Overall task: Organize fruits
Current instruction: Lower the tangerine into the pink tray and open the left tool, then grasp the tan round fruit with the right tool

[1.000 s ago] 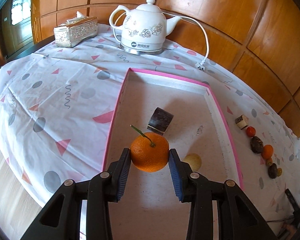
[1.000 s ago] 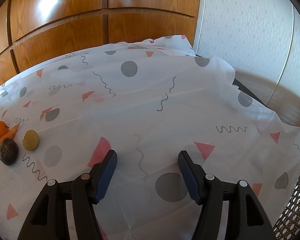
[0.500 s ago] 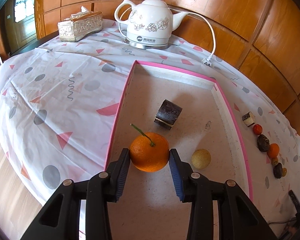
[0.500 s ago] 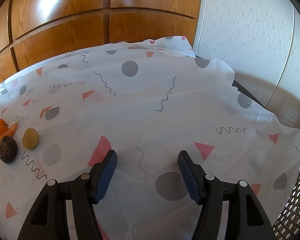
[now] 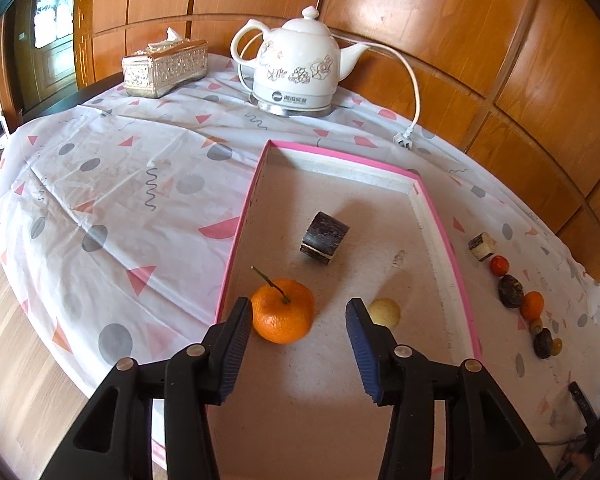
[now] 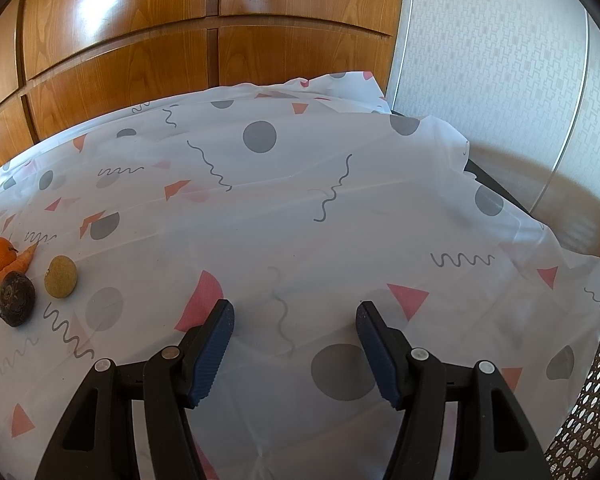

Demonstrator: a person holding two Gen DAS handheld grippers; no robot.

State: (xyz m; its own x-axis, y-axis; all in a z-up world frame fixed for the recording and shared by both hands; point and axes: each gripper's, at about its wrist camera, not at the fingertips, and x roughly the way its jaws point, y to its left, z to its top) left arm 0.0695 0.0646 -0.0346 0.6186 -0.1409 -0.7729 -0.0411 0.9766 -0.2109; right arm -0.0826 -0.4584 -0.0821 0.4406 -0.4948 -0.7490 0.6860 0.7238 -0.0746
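In the left wrist view, a pink-rimmed tray (image 5: 244, 216) holds an orange with a green stem (image 5: 283, 310), a dark cut piece (image 5: 324, 238) and a pale round fruit (image 5: 387, 312). My left gripper (image 5: 298, 320) is open; the orange rests on the tray beside its left finger. A row of small fruits (image 5: 512, 290) lies on the cloth right of the tray. My right gripper (image 6: 294, 326) is open and empty above the cloth. A dark fruit (image 6: 15, 298), a yellowish fruit (image 6: 61, 276), an orange (image 6: 0, 256) and a carrot (image 6: 18, 265) lie at its far left.
A white kettle (image 5: 300, 74) with a cord (image 5: 414, 92) stands behind the tray. A silver tissue box (image 5: 164, 66) sits at the back left. Wooden panels back the table. The cloth edge drops off at the right in the right wrist view (image 6: 540, 228).
My left gripper has opened and let go of the orange, which now rests on the tray. The right gripper has barely moved.
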